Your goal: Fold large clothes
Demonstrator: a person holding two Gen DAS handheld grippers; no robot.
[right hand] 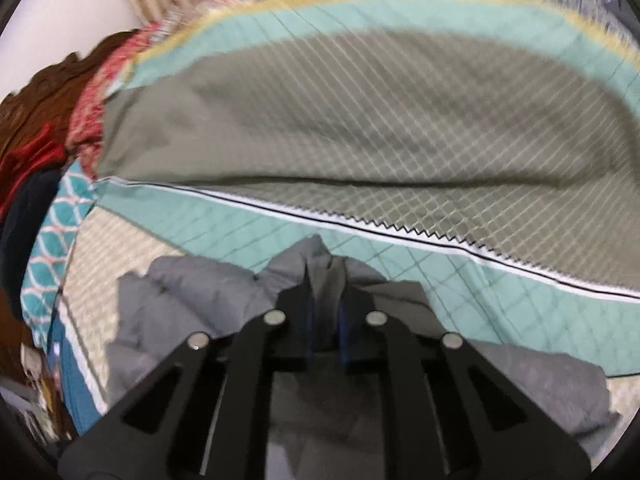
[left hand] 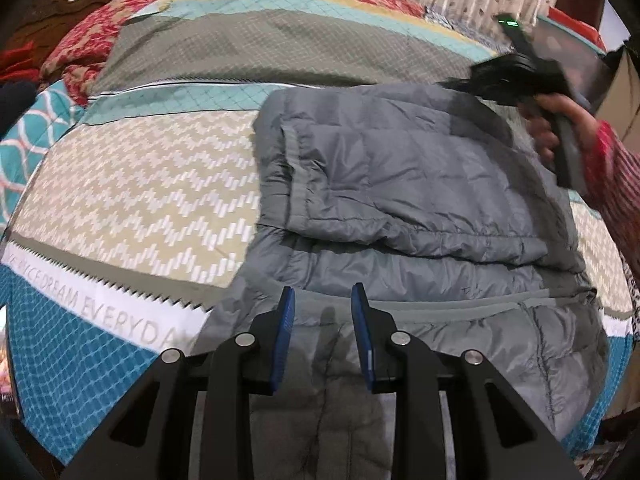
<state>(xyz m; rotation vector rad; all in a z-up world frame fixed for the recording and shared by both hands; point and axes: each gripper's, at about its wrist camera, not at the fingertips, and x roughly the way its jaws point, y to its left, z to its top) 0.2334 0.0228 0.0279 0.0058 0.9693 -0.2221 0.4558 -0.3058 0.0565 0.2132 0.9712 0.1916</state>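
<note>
Grey quilted puffer jacket (left hand: 400, 184) lies partly folded on the bed's patterned teal-and-beige bedspread (left hand: 132, 200), one panel already laid across its body. The right gripper (right hand: 326, 300) is pinching a peak of the grey fabric at the jacket's far edge. The left gripper (left hand: 323, 312) hangs spread over the near hem, holding nothing. To fold well, I would carry the pinched edge low and straight toward the hem, keeping the slippery shell taut so layers don't slide

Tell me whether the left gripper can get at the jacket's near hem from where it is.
Probably yes: the left gripper hangs open right over the grey jacket, with nothing between.
</note>
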